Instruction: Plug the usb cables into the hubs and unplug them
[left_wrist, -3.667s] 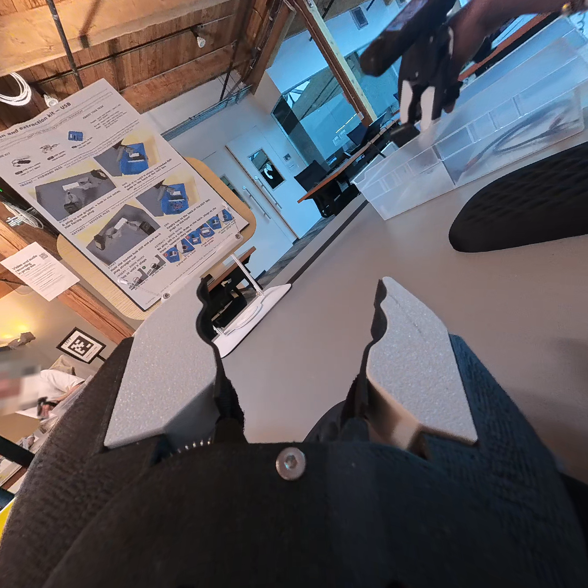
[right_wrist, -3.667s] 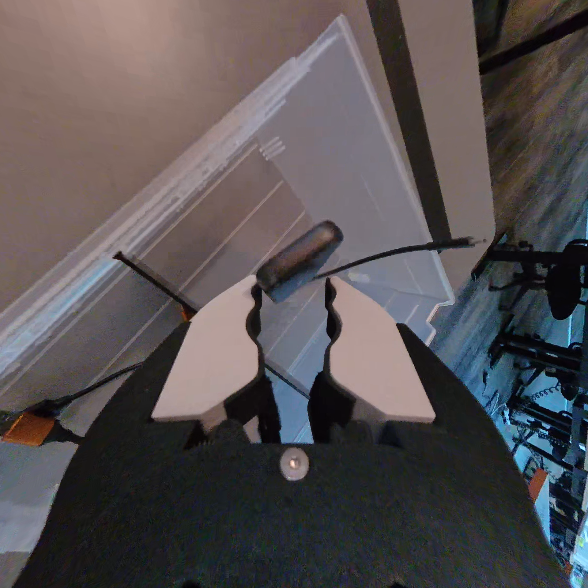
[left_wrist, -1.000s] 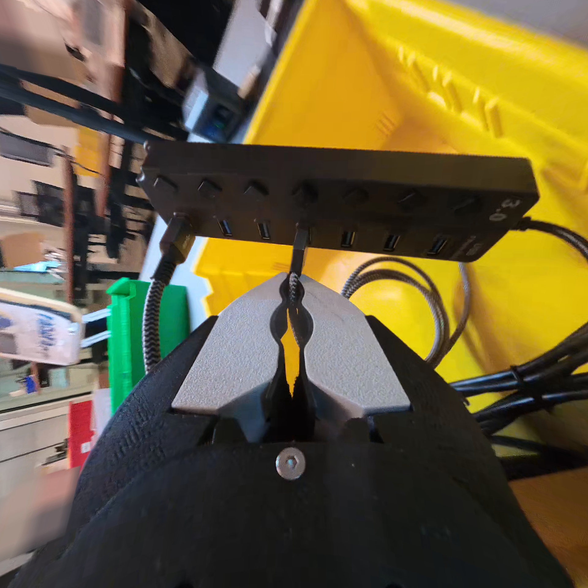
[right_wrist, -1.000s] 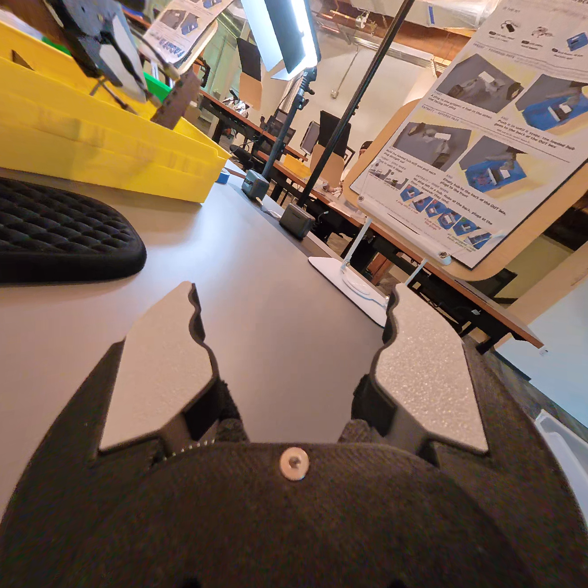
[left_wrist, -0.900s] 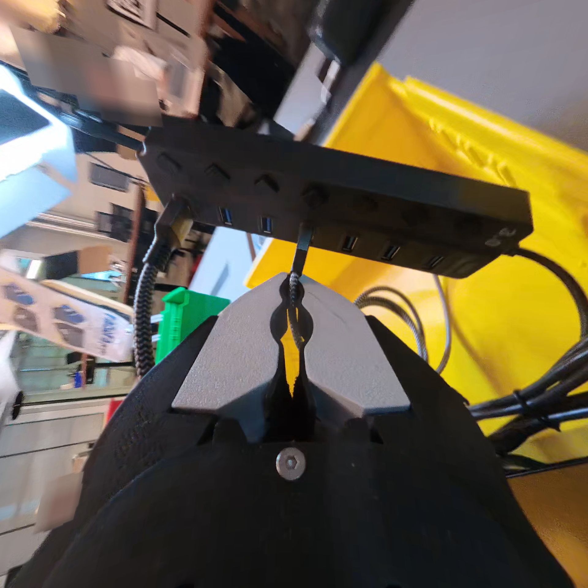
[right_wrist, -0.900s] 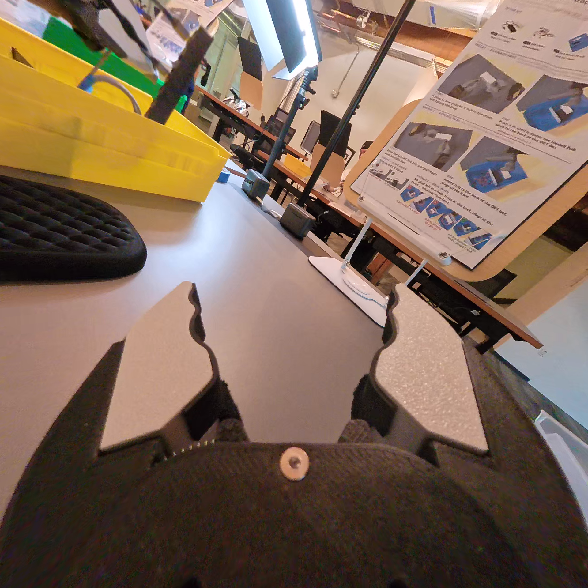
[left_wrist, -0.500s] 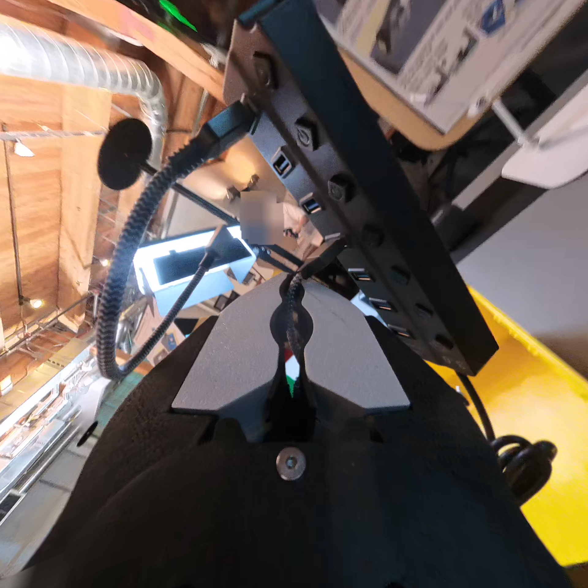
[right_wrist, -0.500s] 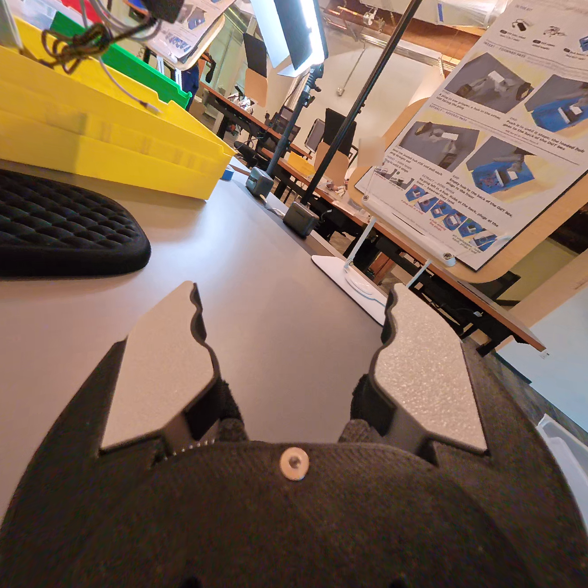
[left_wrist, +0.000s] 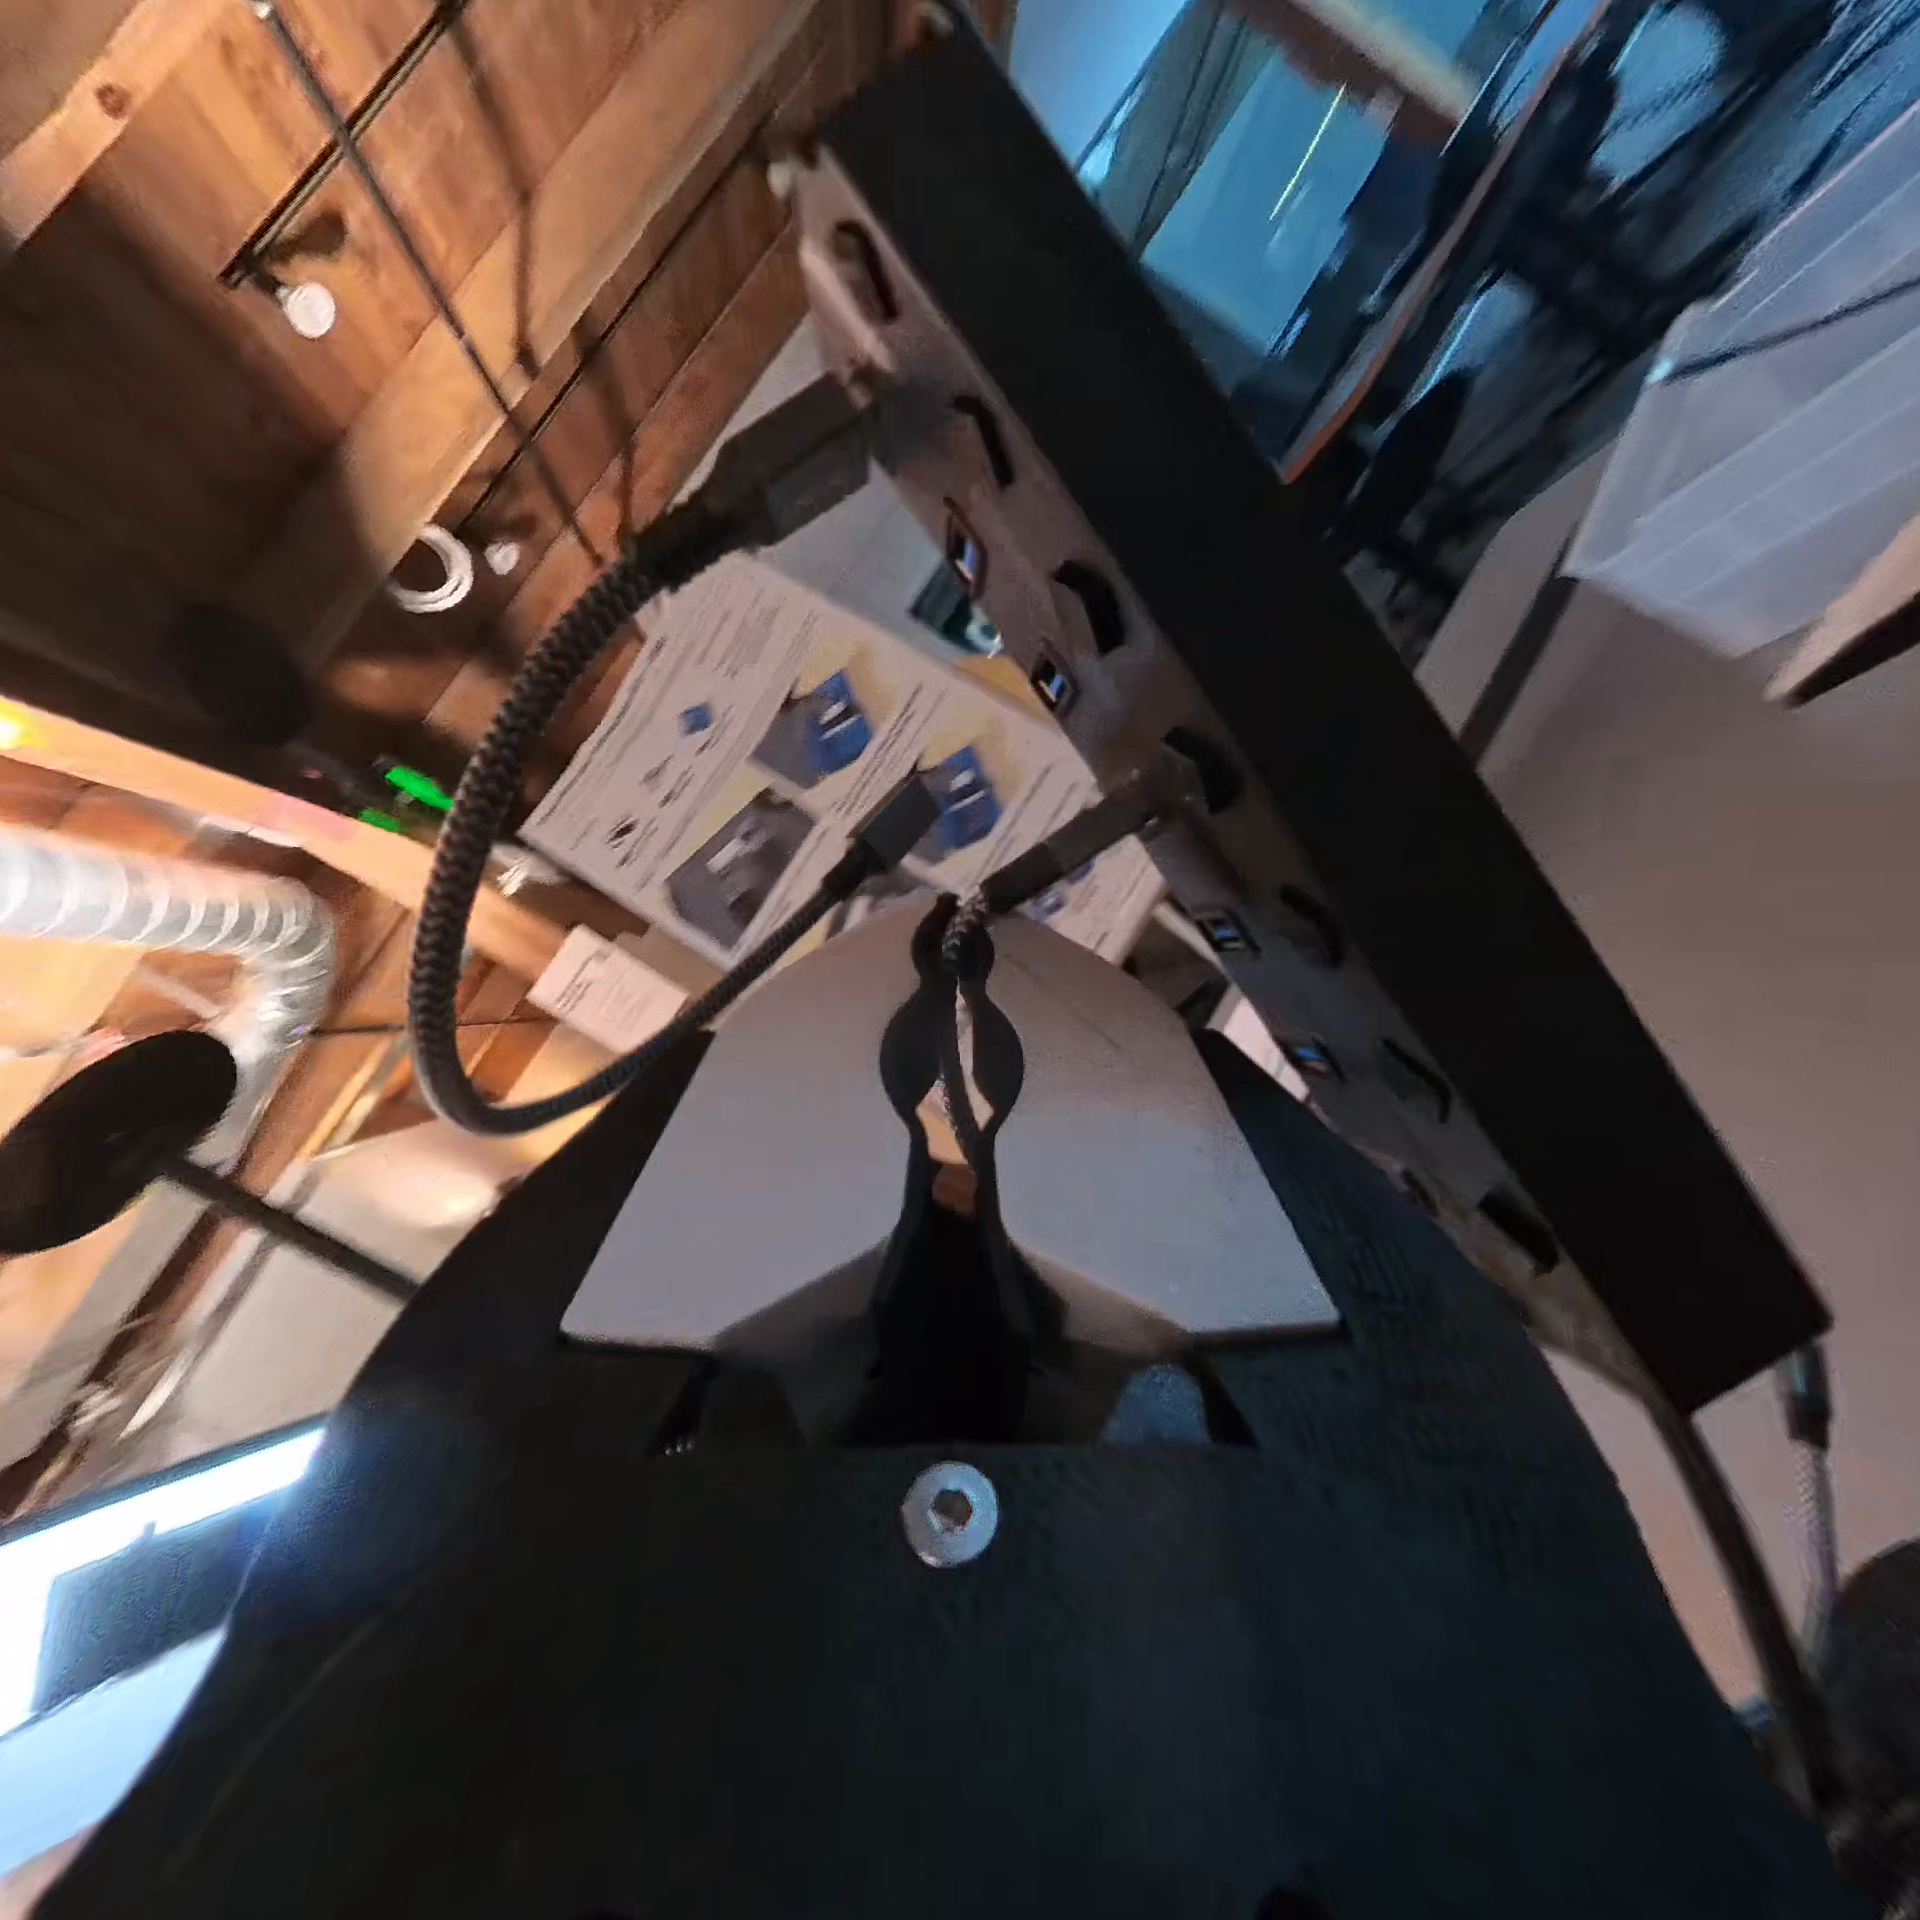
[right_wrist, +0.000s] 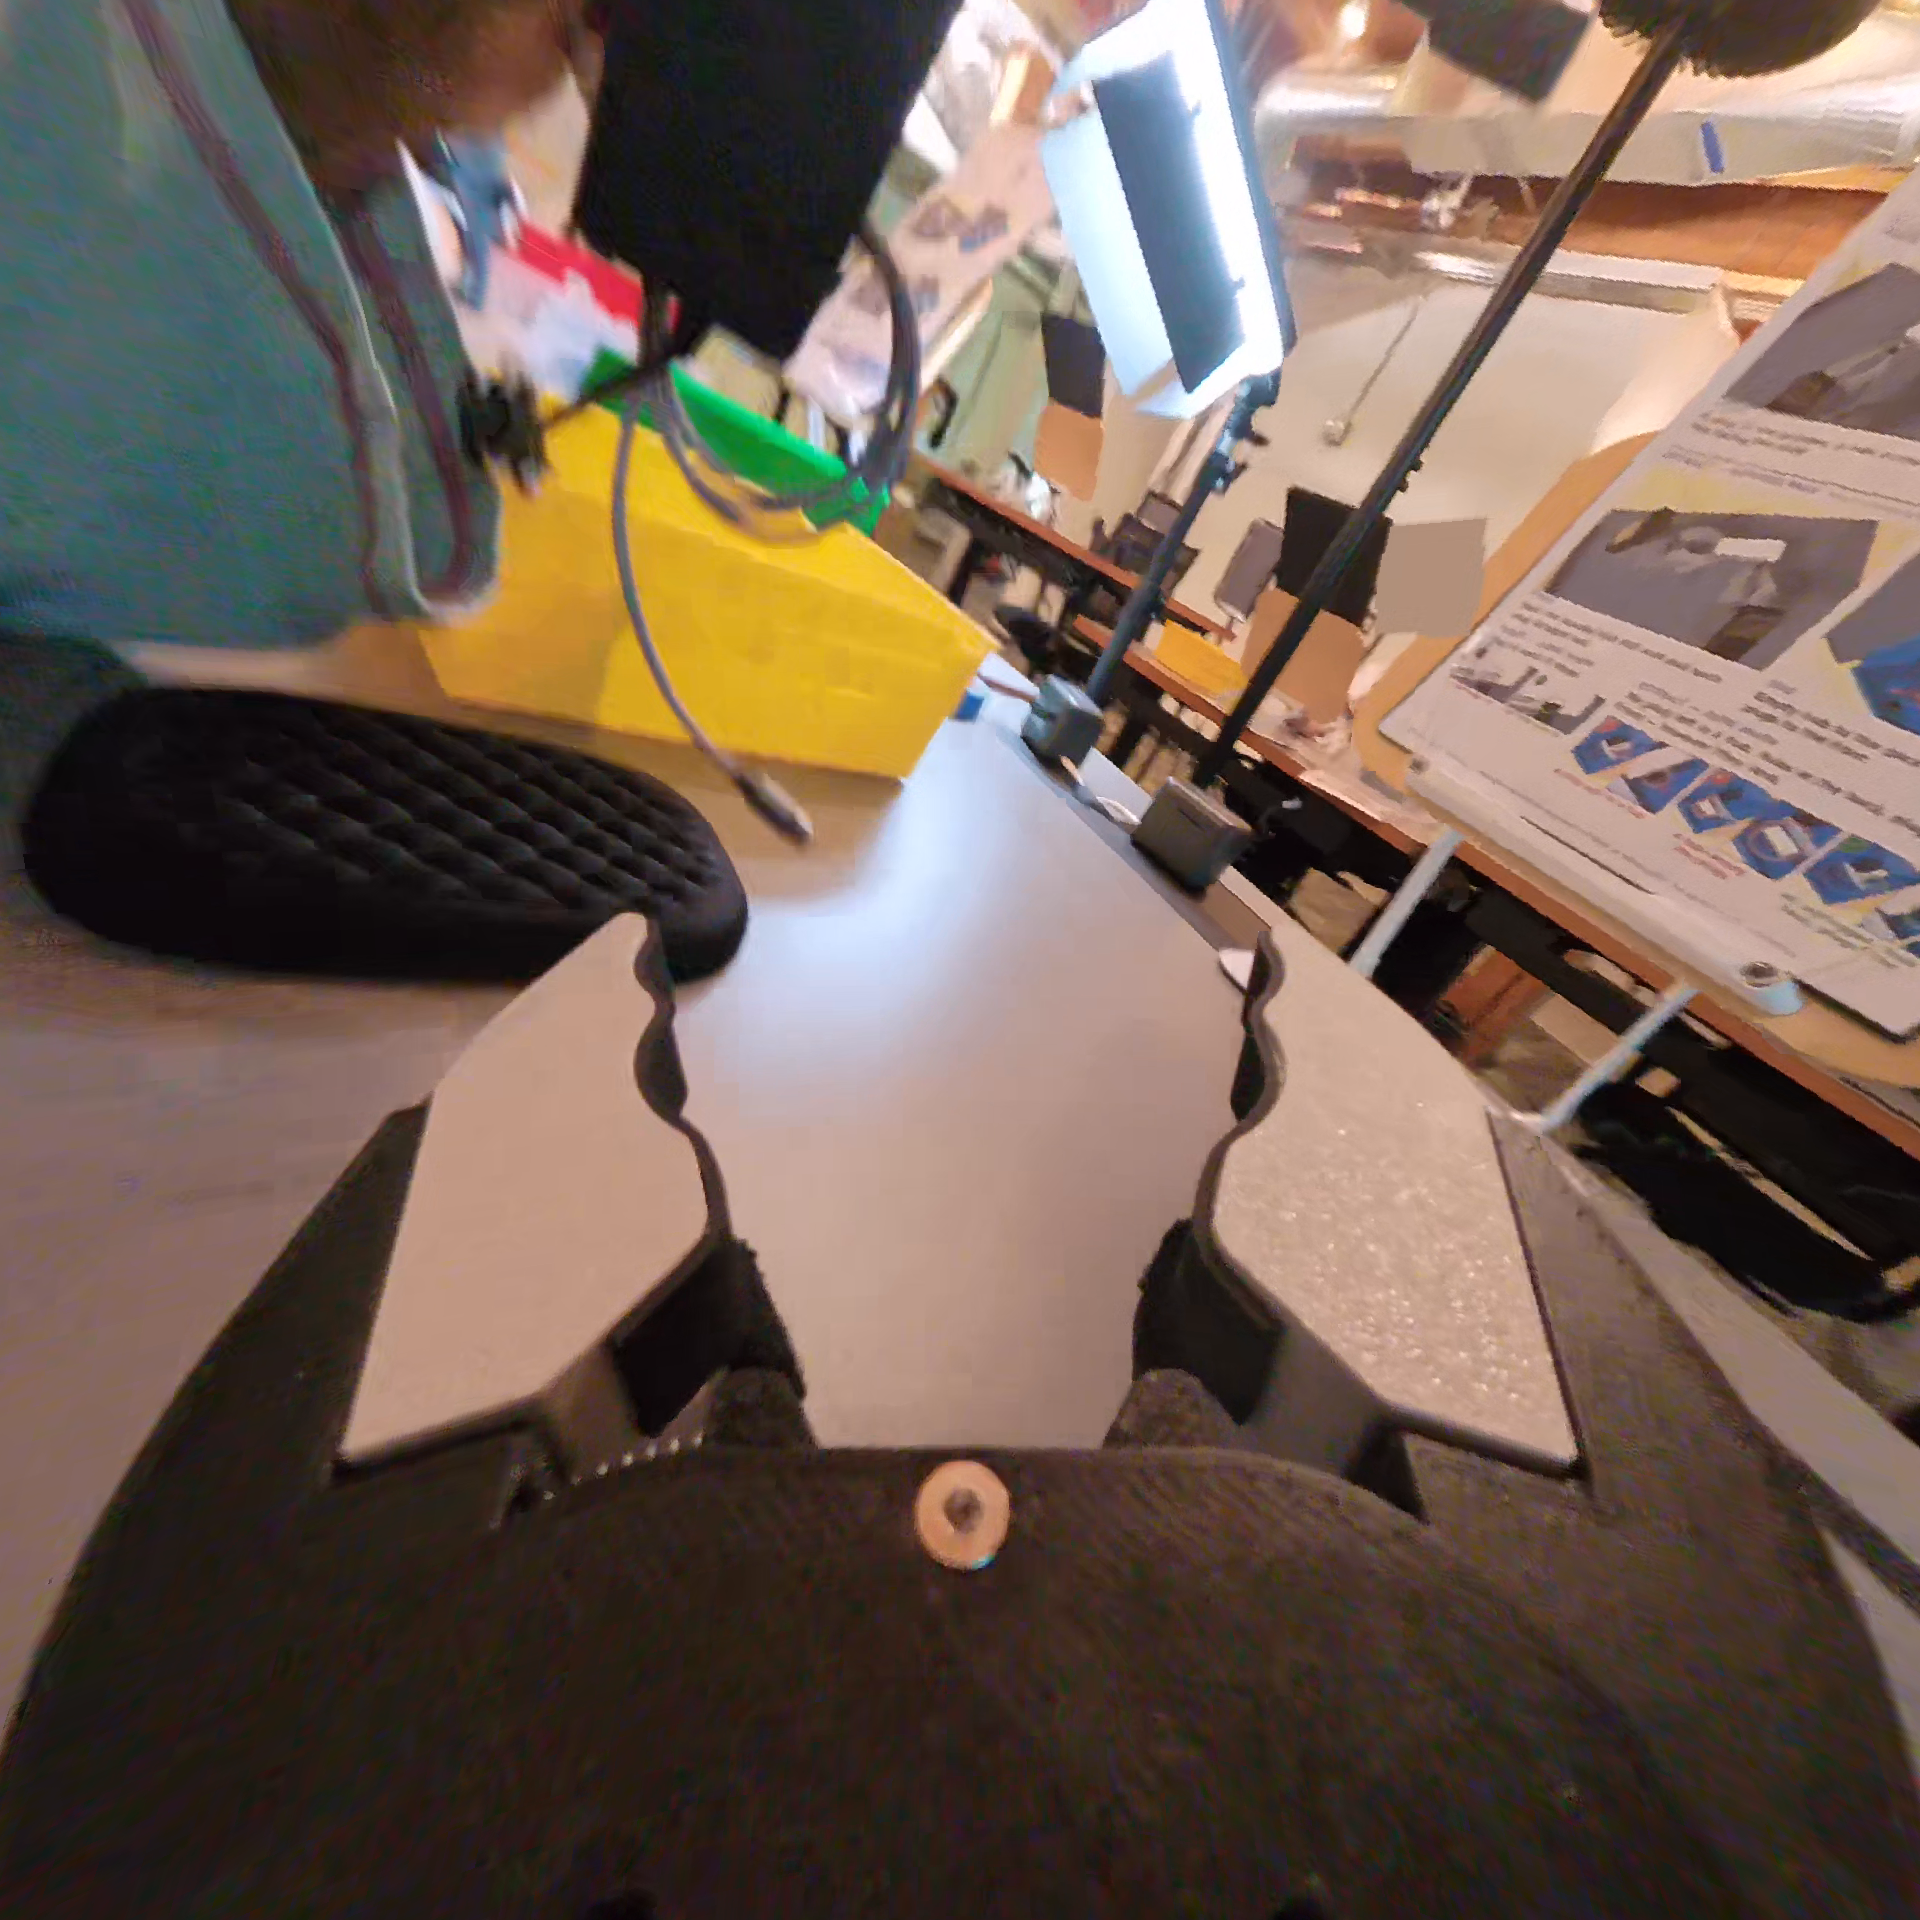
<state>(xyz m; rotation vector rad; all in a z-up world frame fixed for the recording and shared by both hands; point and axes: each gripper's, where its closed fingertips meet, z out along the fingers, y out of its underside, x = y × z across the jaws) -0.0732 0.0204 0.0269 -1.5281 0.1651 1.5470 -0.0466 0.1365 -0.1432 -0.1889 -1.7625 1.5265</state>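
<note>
My left gripper (left_wrist: 961, 925) is shut on a thin braided USB cable (left_wrist: 971, 997). The cable's plug (left_wrist: 1091, 842) sits in a port of the long black USB hub (left_wrist: 1351, 831). The hub hangs in the air and runs diagonally from upper left to lower right. A thick braided cable (left_wrist: 457, 831) is plugged into a port near the hub's top end and loops down to the left. My right gripper (right_wrist: 951, 945) is open and empty, low over the grey table (right_wrist: 935, 1091). In the right wrist view a loose cable end (right_wrist: 769, 805) dangles over the table under a blurred black shape (right_wrist: 748, 156).
A black mesh pad (right_wrist: 364, 831) lies on the table to the left, in front of a yellow bin (right_wrist: 727, 644) and a green bin (right_wrist: 748, 436). A person's teal sleeve (right_wrist: 208, 364) is at far left. An instruction board (right_wrist: 1714, 727) and light stands (right_wrist: 1174, 821) stand at the right.
My left gripper, still shut on the thin cable, has lifted the hub out of the yellow bin and swung it towards the table. My right gripper stays open and has tilted a little.
</note>
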